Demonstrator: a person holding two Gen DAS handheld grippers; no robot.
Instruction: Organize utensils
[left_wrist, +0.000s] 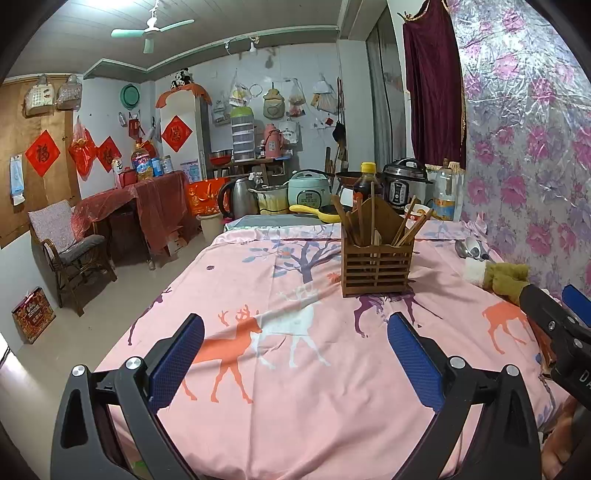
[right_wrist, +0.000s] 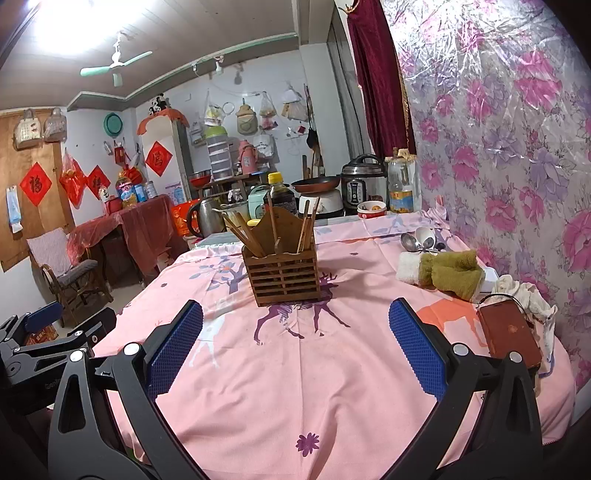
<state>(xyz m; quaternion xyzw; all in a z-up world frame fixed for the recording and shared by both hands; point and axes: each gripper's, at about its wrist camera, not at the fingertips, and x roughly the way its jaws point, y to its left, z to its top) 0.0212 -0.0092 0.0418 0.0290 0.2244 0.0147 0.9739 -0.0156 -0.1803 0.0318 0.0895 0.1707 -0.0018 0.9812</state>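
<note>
table (right_wrist: 332, 387): pink deer cloth, wide bare stretch up front, wall along the right edge
holder (right_wrist: 282, 273): mid-table, chopsticks (right_wrist: 242, 230) upright inside
spoons (right_wrist: 421, 240): far right by the wall, behind a towel (right_wrist: 443, 271)
left gripper (left_wrist: 295, 354): fingers spread, holding nothing
right gripper (right_wrist: 295, 341): same, spread and holding nothing

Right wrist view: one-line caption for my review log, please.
Open right hand-held gripper hovers over pink tablecloth, facing wooden chopstick holder; spoons lie beside folded towel.
</note>
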